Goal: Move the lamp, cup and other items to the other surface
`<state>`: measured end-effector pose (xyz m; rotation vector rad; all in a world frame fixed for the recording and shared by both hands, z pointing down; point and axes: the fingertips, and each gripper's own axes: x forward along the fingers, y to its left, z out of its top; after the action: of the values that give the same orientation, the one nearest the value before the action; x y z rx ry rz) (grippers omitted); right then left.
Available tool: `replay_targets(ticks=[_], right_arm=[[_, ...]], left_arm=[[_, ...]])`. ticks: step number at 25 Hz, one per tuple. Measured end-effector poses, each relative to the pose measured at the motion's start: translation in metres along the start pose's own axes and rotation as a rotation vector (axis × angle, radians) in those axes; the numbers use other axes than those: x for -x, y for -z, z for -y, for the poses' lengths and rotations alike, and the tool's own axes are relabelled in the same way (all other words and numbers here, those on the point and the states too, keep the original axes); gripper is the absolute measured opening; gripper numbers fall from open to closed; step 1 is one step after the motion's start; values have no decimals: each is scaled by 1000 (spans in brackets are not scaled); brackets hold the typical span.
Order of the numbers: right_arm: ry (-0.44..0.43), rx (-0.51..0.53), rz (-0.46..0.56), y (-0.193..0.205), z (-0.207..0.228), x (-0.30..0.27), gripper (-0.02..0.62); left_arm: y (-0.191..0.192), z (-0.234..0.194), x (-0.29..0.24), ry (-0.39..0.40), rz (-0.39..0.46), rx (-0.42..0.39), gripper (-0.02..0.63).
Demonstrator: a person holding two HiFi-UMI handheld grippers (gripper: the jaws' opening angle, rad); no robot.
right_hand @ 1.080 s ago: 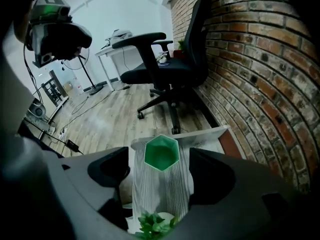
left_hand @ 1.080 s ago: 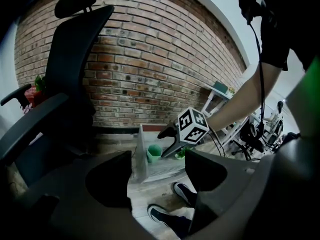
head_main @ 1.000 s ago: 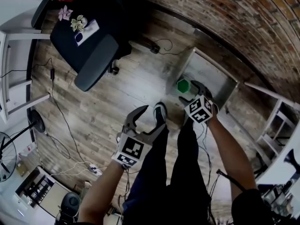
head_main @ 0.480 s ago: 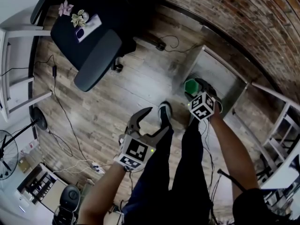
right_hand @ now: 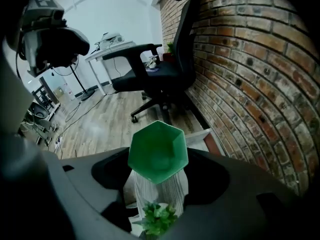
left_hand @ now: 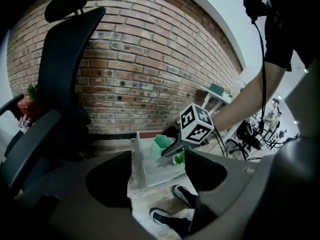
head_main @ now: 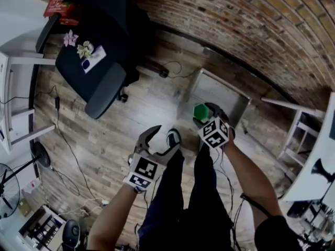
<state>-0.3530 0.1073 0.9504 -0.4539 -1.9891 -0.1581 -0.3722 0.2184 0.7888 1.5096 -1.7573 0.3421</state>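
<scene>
Right gripper (head_main: pixel 205 115): my jaws have just been closing and now sit narrowed on the green hexagonal cup (head_main: pixel 200 110), one pad on each side. In the right gripper view the cup (right_hand: pixel 158 152) fills the gap between them, mouth toward the camera. A second ago the same jaws stood wider around it, so this is the grasp going in. The cup is centre right of the head view, over the small low tabletop (head_main: pixel 222 90) by the brick wall (head_main: pixel 251 20). It may already be a little off the tabletop, but its base is hidden, so I can't confirm. A small plant (right_hand: pixel 157 220) shows just below the cup in frame, on the tabletop, near it.

Left gripper (head_main: pixel 162 138): jaws wide, nothing between them, only floor and my shoes beyond. It hangs lower centre of the head view, well apart from the cup. In its own view the cup (left_hand: pixel 161 145) shows mid frame in the right jaws.

For the task, the cup pickup looks secured and the carry comes next. The plant is not yet moved. The office chair (head_main: pixel 102 72) at upper left has small items on its seat.
</scene>
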Motion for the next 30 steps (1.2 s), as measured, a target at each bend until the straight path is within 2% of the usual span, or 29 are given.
replay_targets(ticks=[8,14,21,25,30], right_arm=[[103,-93,93,-22,18,142,321],[168,-209,165,-19,11,247,321],[290,-314,251,-23,15,339,321],[357,-385,268,-4,9,387,321],[463,-509,275,48,11,441,321]], left_arm=[[-93,37,34,30,82,-87,328],[-135,72,68,32,113,-163,328],[-180,86,105,50,177,-193,328],[-186,110,109,90,188,-233,328],[-199,141,90,170,186,-301,327]])
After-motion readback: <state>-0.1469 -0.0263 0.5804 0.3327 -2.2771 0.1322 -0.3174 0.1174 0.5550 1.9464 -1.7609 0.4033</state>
